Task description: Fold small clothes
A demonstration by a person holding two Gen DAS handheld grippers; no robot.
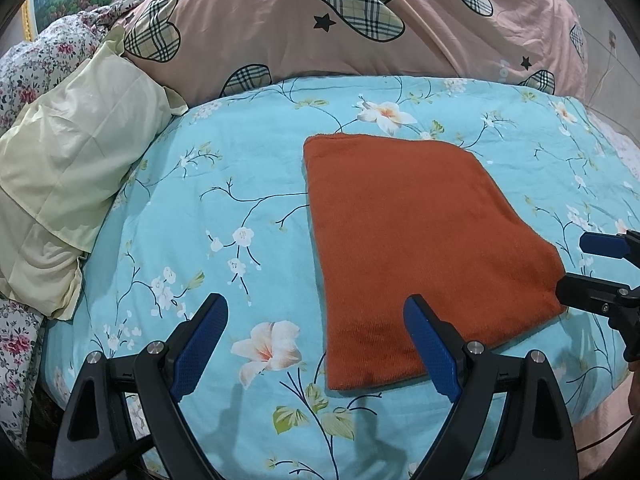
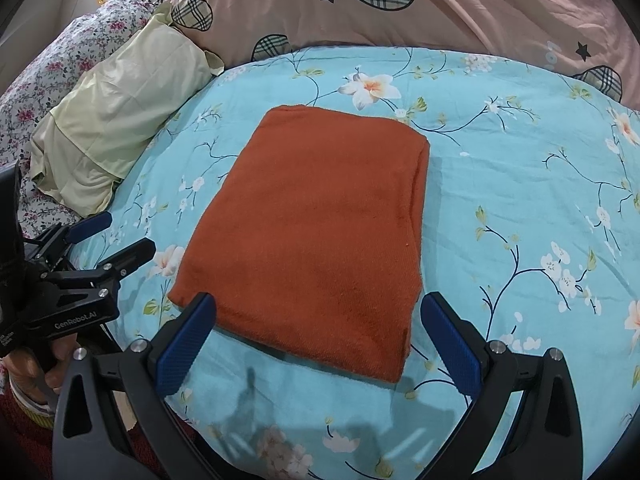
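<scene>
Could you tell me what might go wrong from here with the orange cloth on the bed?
1. The orange cloth lies in stacked layers along its right edge; a claw pinching there may catch only the top layer and undo the fold.
2. The blue floral bedspread is soft, so the right claw or left claw, both open, could grab bedding along with the cloth.

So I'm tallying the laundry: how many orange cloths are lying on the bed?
1. The orange cloth lies folded flat on the blue floral bedspread, just ahead of both open tools, right of the pale yellow pillow. Others could be hidden outside the views.
</scene>
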